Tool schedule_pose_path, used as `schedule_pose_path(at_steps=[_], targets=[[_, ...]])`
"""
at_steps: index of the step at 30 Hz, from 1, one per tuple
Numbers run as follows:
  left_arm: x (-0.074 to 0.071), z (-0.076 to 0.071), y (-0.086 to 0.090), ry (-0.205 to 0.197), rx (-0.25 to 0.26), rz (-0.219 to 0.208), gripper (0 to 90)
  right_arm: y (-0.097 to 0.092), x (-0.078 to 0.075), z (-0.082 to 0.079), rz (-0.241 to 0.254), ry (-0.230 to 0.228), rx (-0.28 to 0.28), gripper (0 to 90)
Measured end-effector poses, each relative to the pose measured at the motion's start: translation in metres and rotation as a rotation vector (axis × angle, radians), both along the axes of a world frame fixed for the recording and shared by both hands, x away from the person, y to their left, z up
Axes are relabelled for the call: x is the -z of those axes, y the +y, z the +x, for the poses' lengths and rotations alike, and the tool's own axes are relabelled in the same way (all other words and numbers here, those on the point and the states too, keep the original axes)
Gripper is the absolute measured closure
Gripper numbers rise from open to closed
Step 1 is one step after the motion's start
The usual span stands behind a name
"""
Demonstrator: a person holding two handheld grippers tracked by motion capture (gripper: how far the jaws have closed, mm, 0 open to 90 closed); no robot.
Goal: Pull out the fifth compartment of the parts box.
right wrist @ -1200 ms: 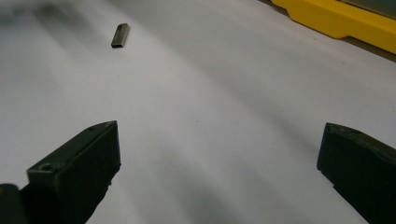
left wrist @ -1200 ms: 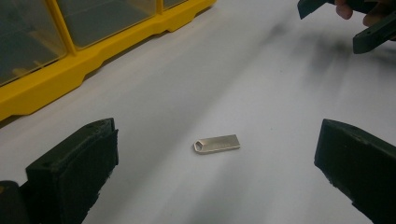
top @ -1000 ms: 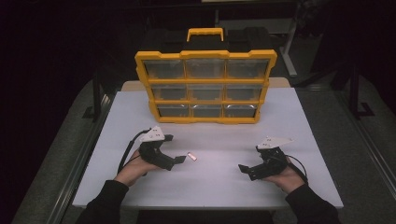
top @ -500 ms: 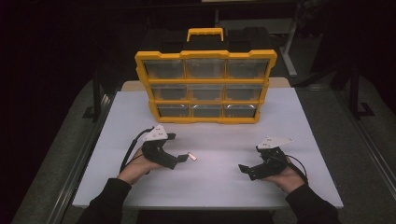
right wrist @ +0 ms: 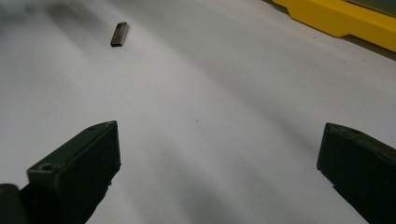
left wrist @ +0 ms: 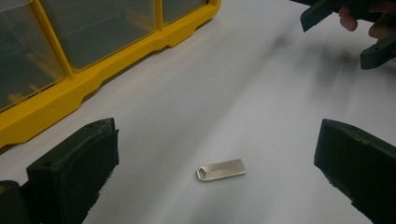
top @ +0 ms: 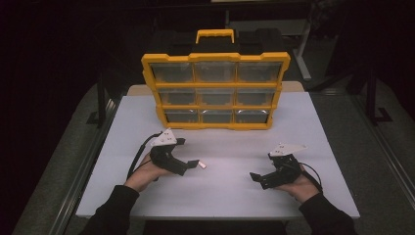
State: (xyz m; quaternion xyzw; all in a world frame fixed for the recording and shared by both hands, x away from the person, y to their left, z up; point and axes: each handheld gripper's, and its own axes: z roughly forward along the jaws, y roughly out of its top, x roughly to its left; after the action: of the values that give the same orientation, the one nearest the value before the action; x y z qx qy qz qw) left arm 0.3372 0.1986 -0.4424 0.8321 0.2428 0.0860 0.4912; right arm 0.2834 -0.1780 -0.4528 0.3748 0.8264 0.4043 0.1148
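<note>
We see one metal USB stick flat on the table, between the left gripper's wide jaws. Right gripper also wide, empty. One yellow organizer (nine drawers, contents unclear).

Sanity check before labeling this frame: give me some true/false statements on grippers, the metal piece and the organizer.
1. The left gripper is open, its jaws on either side of the small metal piece. True.
2. The metal piece is clamped in the right gripper. False: it lies flat on the white table, apart from that gripper, which is open.
3. The yellow organizer stands upright at the table's far side. True.
4. The organizer lies flat with its lid open. False: upright, with its clear front shut.
</note>
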Motion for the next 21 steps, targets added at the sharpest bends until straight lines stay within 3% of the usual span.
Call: schedule_pose_path(at_steps=[21], targets=[[-0.0003,0.0071,-0.0091,0.000,0.010,-0.001,0.0,-0.0001,0.0001,0.0001,-0.001,0.002,0.001,0.0]])
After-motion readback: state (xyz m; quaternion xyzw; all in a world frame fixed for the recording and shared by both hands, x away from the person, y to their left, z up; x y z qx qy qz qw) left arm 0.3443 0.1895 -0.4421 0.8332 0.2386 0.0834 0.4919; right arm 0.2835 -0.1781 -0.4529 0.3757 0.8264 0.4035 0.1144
